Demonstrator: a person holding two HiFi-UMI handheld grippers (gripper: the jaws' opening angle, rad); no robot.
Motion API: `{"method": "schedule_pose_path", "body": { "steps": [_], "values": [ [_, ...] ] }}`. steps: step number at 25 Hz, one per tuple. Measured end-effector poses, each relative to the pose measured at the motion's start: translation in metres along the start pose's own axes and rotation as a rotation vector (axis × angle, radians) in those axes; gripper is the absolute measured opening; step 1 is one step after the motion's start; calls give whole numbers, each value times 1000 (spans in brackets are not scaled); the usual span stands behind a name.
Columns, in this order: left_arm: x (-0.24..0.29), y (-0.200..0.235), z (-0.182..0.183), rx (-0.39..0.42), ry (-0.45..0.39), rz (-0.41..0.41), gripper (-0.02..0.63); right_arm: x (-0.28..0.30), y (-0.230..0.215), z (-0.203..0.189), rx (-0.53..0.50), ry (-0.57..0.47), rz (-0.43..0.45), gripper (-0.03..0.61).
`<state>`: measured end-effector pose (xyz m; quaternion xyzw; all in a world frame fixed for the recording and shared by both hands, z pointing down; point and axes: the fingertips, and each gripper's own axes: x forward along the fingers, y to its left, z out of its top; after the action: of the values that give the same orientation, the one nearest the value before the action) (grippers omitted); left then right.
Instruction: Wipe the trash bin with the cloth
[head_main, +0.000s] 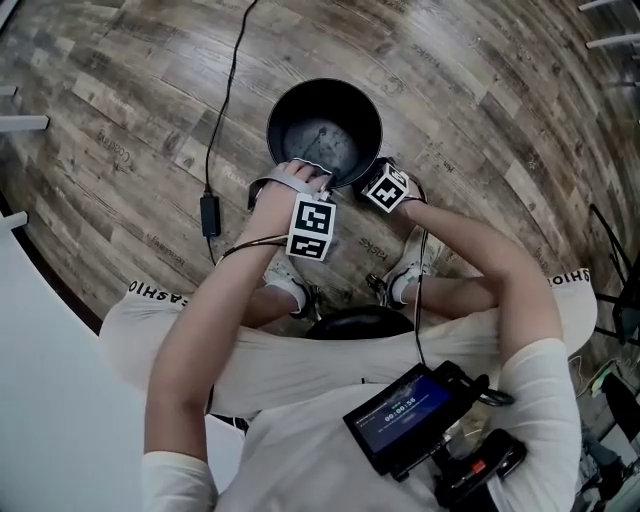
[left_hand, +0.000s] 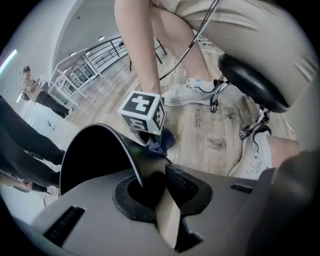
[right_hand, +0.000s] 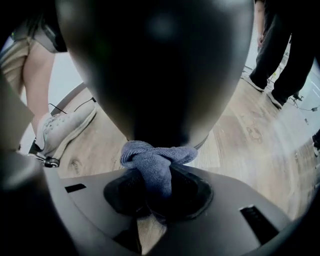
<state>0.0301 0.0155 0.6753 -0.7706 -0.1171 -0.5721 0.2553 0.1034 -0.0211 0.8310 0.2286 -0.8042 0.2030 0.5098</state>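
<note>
Blue cloth (right_hand: 152, 162), clamped in the right gripper (right_hand: 150, 200), meets the outer wall of the bin (head_main: 340, 110) straight ahead, while the left gripper (left_hand: 155, 185) pinches its rim.

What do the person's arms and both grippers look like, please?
The left gripper and right gripper have matte grey bodies. Each bears a white cube with black square markers. The person wears short white sleeves; thin black cables trail from the grippers.

I get the glossy round black trash bin (right_hand: 160, 65) only blurred and cropped on top, and just below it the bunched blue-grey terry cloth (right_hand: 152, 160) trails out of sight inside the right gripper (right_hand: 156, 196).
</note>
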Motion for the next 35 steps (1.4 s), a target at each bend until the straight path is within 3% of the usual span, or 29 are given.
{"method": "schedule_pose_path", "body": {
  "steps": [6, 10, 14, 18, 23, 29, 35],
  "values": [
    [-1, -1, 0, -8, 3, -5, 67, -94, 29, 14, 35, -21, 112, 107],
    [-1, -1, 0, -11, 4, -4, 67, -150, 37, 44, 64, -91, 119, 107],
    [0, -1, 0, -11, 6, -2, 67, -171, 27, 81, 63, -141, 91, 107],
    [0, -1, 0, -1, 7, 3, 67, -151, 17, 81, -31, -99, 60, 107],
    [1, -2, 1, -1, 7, 4, 67, -72, 11, 44, -67, 11, 19, 107],
    [3, 5, 3, -33, 14, 25, 67, 18, 13, 9, 121, 9, -23, 107],
    [4, 9, 6, -95, 22, 30, 67, -8, 16, 4, 211, 9, 13, 107]
  ]
}}
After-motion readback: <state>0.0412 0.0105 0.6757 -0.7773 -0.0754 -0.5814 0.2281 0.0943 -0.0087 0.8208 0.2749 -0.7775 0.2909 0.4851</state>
